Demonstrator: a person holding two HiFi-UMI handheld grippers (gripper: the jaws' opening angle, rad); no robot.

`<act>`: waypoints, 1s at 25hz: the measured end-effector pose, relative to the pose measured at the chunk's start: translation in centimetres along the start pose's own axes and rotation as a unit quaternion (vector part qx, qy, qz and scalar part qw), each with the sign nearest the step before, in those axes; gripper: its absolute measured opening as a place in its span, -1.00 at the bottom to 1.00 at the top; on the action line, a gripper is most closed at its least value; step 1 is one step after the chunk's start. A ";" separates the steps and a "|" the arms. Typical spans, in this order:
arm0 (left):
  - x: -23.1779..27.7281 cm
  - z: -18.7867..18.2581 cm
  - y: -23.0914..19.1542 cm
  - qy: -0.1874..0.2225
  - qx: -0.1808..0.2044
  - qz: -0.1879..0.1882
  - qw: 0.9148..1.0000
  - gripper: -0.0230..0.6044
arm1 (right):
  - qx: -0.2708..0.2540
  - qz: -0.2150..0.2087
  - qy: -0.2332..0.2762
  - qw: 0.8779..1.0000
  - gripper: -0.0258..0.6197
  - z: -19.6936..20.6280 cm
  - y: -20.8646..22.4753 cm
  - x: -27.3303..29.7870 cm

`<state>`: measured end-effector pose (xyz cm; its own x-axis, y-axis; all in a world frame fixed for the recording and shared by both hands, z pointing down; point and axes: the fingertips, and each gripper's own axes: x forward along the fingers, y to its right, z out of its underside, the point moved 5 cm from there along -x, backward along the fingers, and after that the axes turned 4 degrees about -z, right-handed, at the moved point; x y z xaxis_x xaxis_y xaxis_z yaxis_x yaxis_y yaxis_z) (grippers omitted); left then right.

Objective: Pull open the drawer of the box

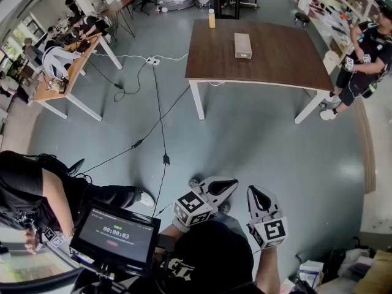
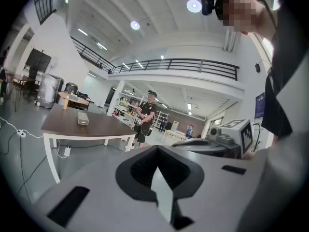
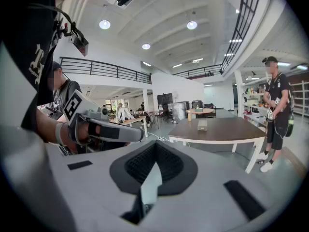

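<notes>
The box (image 1: pixel 243 45) is a small grey block lying on a brown table (image 1: pixel 275 66) far across the floor; its drawer looks closed. It also shows as the box (image 2: pixel 83 118) in the left gripper view and the box (image 3: pixel 202 125) in the right gripper view. Both grippers are held close to my body, well short of the table. My left gripper (image 1: pixel 228 184) has its jaws shut with nothing in them, as the left gripper (image 2: pixel 157 167) shows. My right gripper (image 1: pixel 257 192) is likewise shut and empty, seen as the right gripper (image 3: pixel 153 164).
An orange bottle (image 1: pixel 211 18) stands at the table's far left corner. Cables (image 1: pixel 160 121) and a power strip (image 1: pixel 152 60) lie on the grey floor. A person (image 1: pixel 364 60) stands by the table's right end. A person with a monitor (image 1: pixel 116 233) is at my left.
</notes>
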<state>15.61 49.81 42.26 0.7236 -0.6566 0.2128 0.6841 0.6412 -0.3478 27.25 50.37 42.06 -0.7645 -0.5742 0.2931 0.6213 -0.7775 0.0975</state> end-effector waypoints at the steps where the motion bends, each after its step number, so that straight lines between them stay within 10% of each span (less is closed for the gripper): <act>1: 0.0 0.0 0.0 -0.002 -0.001 -0.001 1.000 -0.91 | 0.002 0.001 -0.003 1.000 -0.97 0.2 0.1 0.1; 25: 4.5 -2.9 -9.5 0.015 -0.050 -0.026 0.998 -0.91 | 0.000 0.027 -0.051 0.998 -0.97 -2.8 6.2 8.2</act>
<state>12.05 39.62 43.88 0.6834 -0.7004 0.2058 0.7068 0.5644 -0.4264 24.30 40.14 42.38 -0.7082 -0.5866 0.3928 0.6615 -0.7458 0.0791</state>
